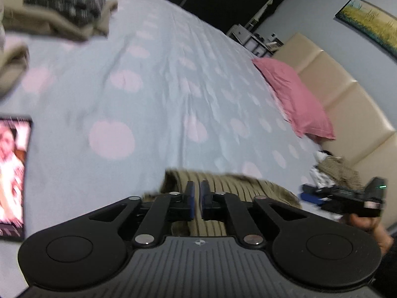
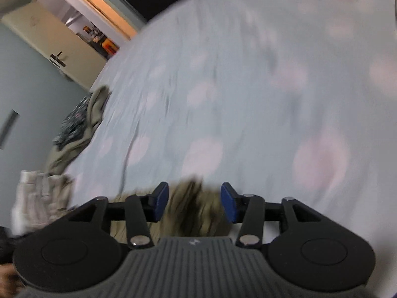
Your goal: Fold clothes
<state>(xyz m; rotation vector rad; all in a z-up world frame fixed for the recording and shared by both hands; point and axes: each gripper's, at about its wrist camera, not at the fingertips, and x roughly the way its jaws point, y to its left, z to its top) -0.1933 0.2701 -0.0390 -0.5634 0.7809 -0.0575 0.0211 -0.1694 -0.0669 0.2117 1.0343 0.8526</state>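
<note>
1. A striped olive garment (image 1: 230,186) lies on the pale dotted bedspread (image 1: 161,79), at 6 o'clock in both views.
2. The left gripper (image 1: 197,193) hovers over it, its blue pads a narrow slit apart with nothing pinched.
3. The right gripper (image 2: 193,200) stands half open above the cloth, pads clear.
4. A folded pile (image 1: 62,7) sits at 10 o'clock, a pink pillow (image 1: 295,96) at 3.

Folded clothes (image 1: 67,10) far left on bed (image 1: 173,79), pillow (image 1: 295,96) right by headboard (image 1: 347,94)
</note>
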